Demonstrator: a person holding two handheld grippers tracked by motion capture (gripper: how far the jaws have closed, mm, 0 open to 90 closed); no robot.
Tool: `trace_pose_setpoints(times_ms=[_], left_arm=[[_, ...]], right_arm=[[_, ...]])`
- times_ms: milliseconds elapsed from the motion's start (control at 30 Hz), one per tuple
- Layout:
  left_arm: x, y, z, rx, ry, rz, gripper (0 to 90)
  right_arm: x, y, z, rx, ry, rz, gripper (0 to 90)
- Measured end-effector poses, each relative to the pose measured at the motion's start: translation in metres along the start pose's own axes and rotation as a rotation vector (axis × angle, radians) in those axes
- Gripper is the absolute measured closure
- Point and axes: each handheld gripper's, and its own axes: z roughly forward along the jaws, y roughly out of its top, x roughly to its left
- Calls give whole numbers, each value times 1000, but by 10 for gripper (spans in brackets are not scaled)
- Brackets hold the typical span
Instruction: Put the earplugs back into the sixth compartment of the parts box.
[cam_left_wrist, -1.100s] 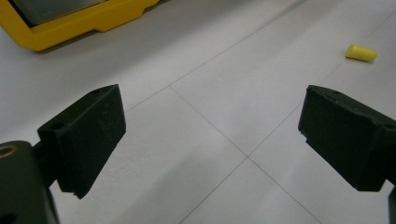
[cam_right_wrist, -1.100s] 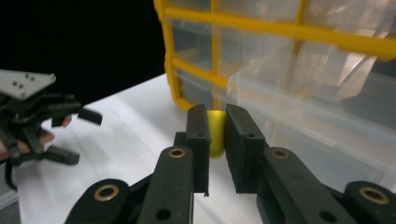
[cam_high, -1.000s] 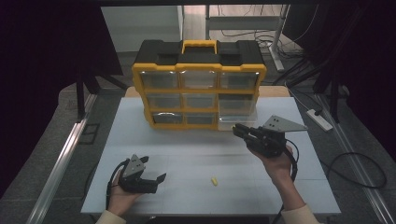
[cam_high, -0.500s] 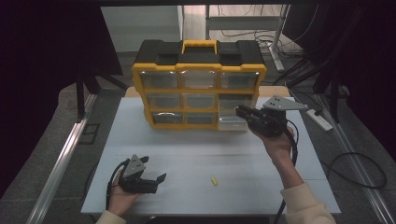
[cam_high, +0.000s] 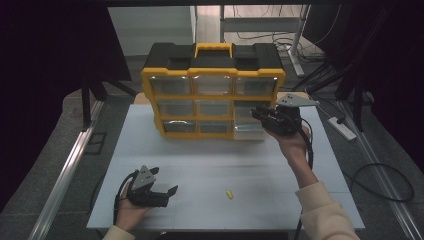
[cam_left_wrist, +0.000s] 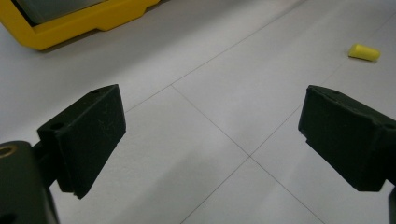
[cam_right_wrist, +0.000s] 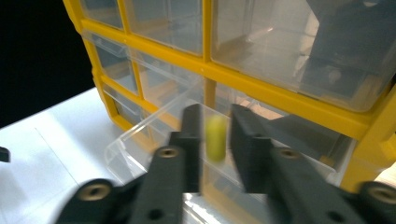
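Right gripper (cam_right_wrist: 214, 135) has moved over the pulled-out clear drawer (cam_high: 248, 131); its jaws just opened, releasing a yellow plug (cam_right_wrist: 216, 138). Left gripper (cam_high: 169, 192) gapes empty; another plug (cam_high: 229, 193) at its 3 o'clock.

No readable text or labels anywhere

Yellow plug (cam_right_wrist: 216, 138) above open drawer (cam_right_wrist: 154, 140)

Organizer (cam_high: 212, 95) at table (cam_high: 200, 165) rear; plug (cam_high: 229, 193) lies before it.
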Motion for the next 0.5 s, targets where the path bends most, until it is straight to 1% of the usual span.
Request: trace_pose_setpoints(times_ms=[33,67,100,133,167,233,267,300,400,500], left_arm=[[0,0,0,0,0,0,74],[0,0,-1,-7,0,2,74],[0,0,-1,-7,0,2,74],[0,0,-1,-7,2,4,74],[0,0,0,-4,3,4,74],[0,1,0,-4,5,6,73],[-1,1,0,-5,5,6,73],[-1,1,0,-6,6,8,73],[-1,1,0,-6,5,6,73],[-1,1,0,-5,4,7,73]], right_arm=[[1,0,0,-2,-8,-5,516],[2,0,-1,-5,-19,-12,467],[2,0,-1,-5,-19,-12,467],[4,0,-3,-13,-37,-22,423],[6,0,-6,-21,-43,-27,376],[10,0,-12,-29,-42,-31,299],[12,-1,-14,-30,-35,-36,277],[16,-3,-18,-29,-14,-48,259],[23,-10,-26,-46,25,-60,248],[28,-13,-31,-56,36,-62,247]])
